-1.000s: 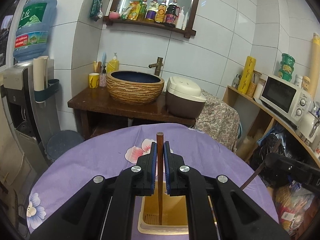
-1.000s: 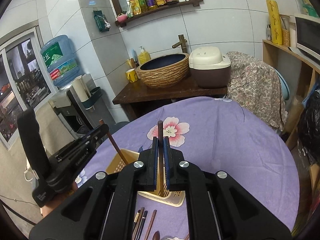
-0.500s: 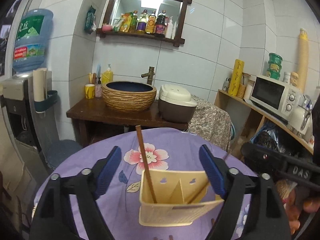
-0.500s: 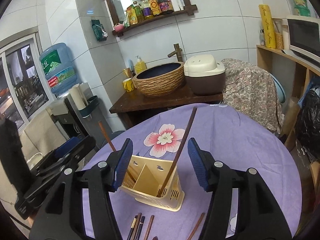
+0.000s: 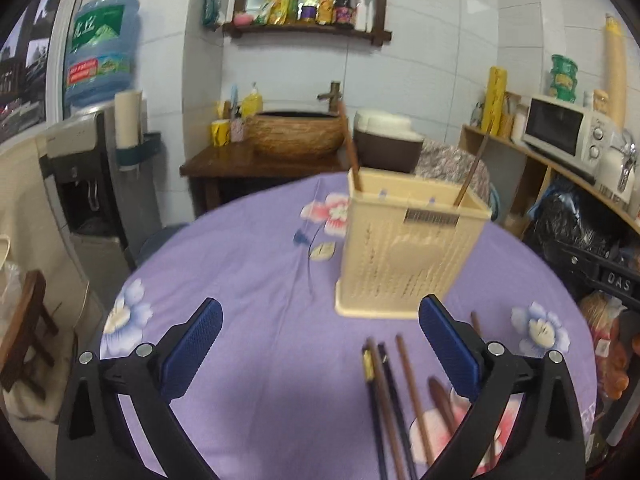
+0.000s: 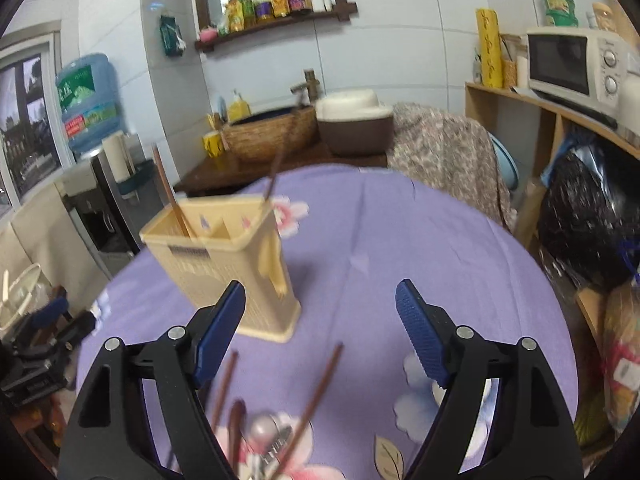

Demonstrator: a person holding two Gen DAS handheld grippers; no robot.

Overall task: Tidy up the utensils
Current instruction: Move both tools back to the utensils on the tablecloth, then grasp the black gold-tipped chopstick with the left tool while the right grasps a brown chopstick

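Observation:
A cream plastic utensil holder (image 5: 408, 252) stands on the purple flowered tablecloth (image 5: 248, 280) and holds two brown chopsticks (image 5: 352, 148), one leaning at each end. It also shows in the right wrist view (image 6: 232, 264). Several loose chopsticks (image 5: 392, 396) lie on the cloth in front of it. In the right wrist view more chopsticks (image 6: 316, 392) and a metal spoon (image 6: 264, 436) lie near the bottom. My left gripper (image 5: 320, 352) is open and empty, low over the cloth before the holder. My right gripper (image 6: 320, 332) is open and empty, right of the holder.
Behind the table stand a dark wooden counter (image 5: 240, 160) with a woven basin (image 5: 296, 134) and a rice cooker (image 5: 386, 140). A water dispenser (image 5: 88, 168) is at the left. A shelf with a microwave (image 5: 564, 132) and black bags (image 5: 568, 224) is at the right.
Both grippers were shut on chopsticks over the holder, opened and let them drop in, then drew back and down toward the loose utensils on the cloth.

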